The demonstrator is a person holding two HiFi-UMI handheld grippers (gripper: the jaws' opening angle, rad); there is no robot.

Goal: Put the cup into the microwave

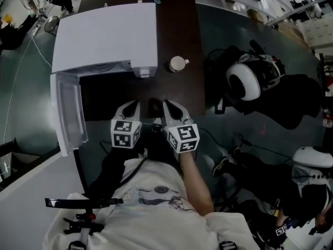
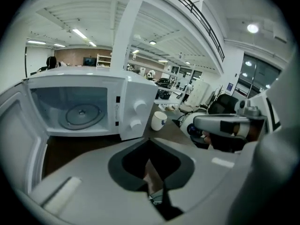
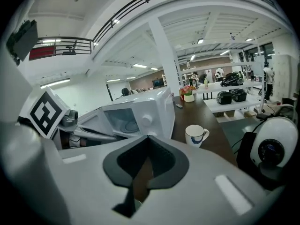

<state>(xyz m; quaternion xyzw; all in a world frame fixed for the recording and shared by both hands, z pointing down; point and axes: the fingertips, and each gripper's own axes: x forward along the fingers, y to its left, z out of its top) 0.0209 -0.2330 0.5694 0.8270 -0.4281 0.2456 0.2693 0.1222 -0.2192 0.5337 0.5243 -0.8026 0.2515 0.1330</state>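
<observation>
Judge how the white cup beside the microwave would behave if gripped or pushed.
The cup looks like glazed ceramic, so it is probably rigid, slippery and breakable. Standing upright on the table, a low push should slide it; a high one might tip it.

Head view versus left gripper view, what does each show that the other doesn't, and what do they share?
Only the head view shows the flat top of the microwave and the person's white shirt. Only the left gripper view shows the turntable inside and the ceiling lights. Both show the microwave with its door open and the cup on the dark table beside it.
</observation>
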